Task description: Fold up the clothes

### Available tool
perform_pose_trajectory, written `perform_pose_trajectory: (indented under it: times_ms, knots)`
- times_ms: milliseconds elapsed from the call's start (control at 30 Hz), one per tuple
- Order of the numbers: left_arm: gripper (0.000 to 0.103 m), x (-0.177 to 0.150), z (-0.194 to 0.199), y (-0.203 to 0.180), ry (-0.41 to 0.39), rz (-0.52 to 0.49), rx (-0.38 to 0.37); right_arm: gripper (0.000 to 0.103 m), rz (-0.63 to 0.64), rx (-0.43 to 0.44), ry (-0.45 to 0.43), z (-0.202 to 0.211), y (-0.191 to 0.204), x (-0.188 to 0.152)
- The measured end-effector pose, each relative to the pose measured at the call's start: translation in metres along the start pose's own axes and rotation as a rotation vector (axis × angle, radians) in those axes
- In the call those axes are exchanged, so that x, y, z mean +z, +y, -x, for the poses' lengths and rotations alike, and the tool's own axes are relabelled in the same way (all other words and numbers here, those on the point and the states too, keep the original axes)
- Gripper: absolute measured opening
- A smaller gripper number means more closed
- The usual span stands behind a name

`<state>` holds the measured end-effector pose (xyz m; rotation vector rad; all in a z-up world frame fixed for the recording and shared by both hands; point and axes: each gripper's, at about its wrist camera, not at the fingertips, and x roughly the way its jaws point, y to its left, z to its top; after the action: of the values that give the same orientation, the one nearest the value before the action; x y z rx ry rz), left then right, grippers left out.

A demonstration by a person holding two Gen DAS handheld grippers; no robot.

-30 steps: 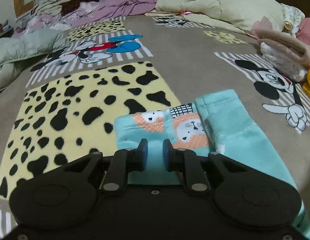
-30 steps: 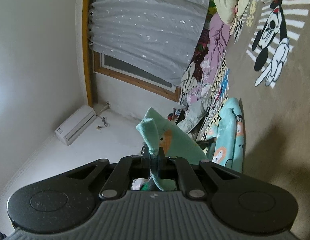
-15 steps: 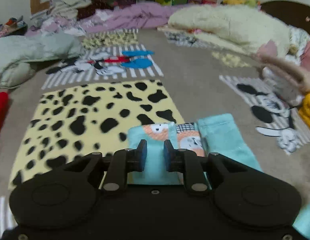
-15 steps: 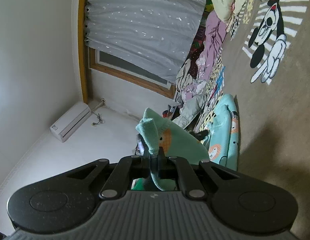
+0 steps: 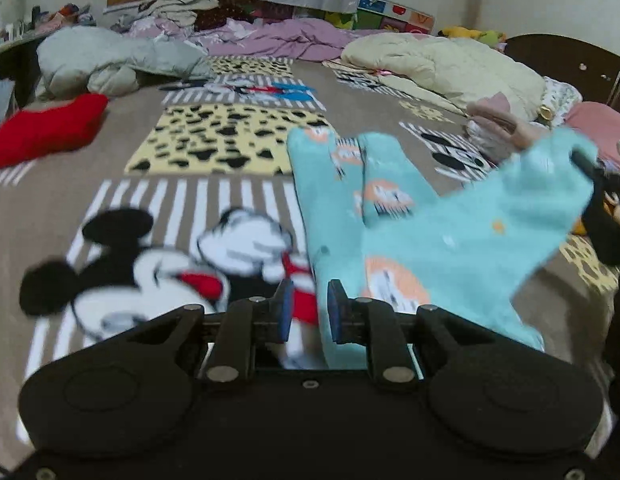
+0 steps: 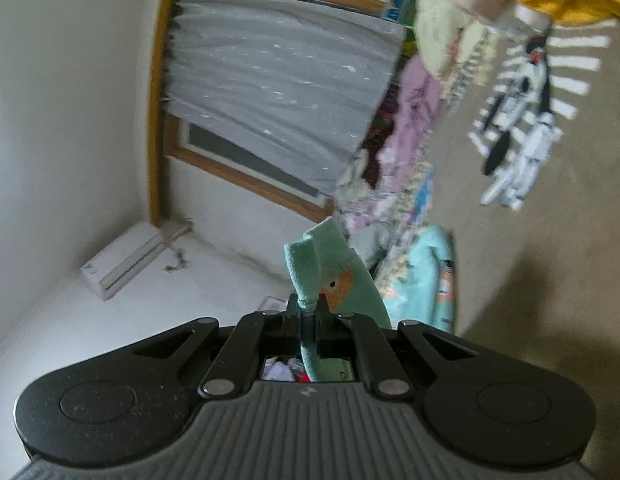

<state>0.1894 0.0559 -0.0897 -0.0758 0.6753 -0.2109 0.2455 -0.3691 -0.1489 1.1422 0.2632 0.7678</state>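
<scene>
- Since a second ago, the left claw (image 5: 308, 312) has been drawn back along the bed (image 5: 50, 184): a Mickey Mouse print (image 5: 162, 264) that was out of view is now being shown just ahead of it, and the whole length of the turquoise garment (image 5: 329, 216) is being seen instead of only its far end.
- The left claw is being held with its fingers (image 5: 284, 308) apart and nothing between them; it is being kept low, just over the garment's near left edge.
- The right claw (image 6: 308, 312) is being kept clamped on a corner of the turquoise garment (image 6: 310, 268), as in the earlier frames, with its view rolled sideways toward a window with a grey curtain (image 6: 278, 88).
- In the left wrist view, the gripped corner is being held up at the right, lifted clear of the bed, while the two legs are being left flat on the bedspread beside a yellow spotted patch (image 5: 214, 144).
- A red cloth (image 5: 46, 128) is being seen at the far left, well apart from the garment.
- Heaped bedding (image 5: 441, 64) is being seen at the far side.
</scene>
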Motion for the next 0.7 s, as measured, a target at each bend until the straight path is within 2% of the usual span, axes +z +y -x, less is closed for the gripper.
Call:
perform_pose_trajectory:
  times_ms: [133, 200, 233, 400, 533, 567, 633, 667, 700]
  knots:
    - [0.016, -0.020, -0.003, -0.013, 0.034, -0.038, -0.028, 0.008, 0.090, 0.065, 0.028, -0.005, 0.021, -0.002]
    - [0.015, -0.036, -0.014, -0.026, 0.065, -0.108, -0.004, 0.008, 0.112, 0.074, 0.032, -0.007, 0.025, -0.001]
    - [0.015, -0.041, -0.013, -0.032, 0.044, -0.147, 0.018, 0.008, 0.117, 0.072, 0.028, -0.007, 0.025, 0.000]
    - [0.016, -0.031, 0.013, -0.036, -0.079, -0.135, -0.033, 0.008, 0.090, 0.018, -0.038, -0.002, 0.014, 0.010]
    - [0.015, -0.045, -0.017, -0.029, 0.028, -0.140, -0.060, 0.008, 0.108, 0.003, -0.058, -0.002, 0.012, 0.016]
    - [0.015, -0.046, -0.016, -0.029, 0.006, -0.159, -0.065, 0.008, 0.116, -0.014, -0.055, -0.003, 0.011, 0.017]
    - [0.016, -0.036, -0.009, -0.028, 0.013, -0.154, -0.079, 0.008, 0.113, -0.073, -0.051, -0.004, 0.006, 0.017]
    - [0.016, -0.035, -0.005, -0.030, -0.014, -0.176, -0.096, 0.008, 0.111, -0.106, -0.050, -0.003, 0.004, 0.017]
    - [0.021, -0.034, -0.002, -0.032, -0.040, -0.198, -0.114, 0.008, 0.107, -0.132, -0.050, -0.002, 0.002, 0.016]
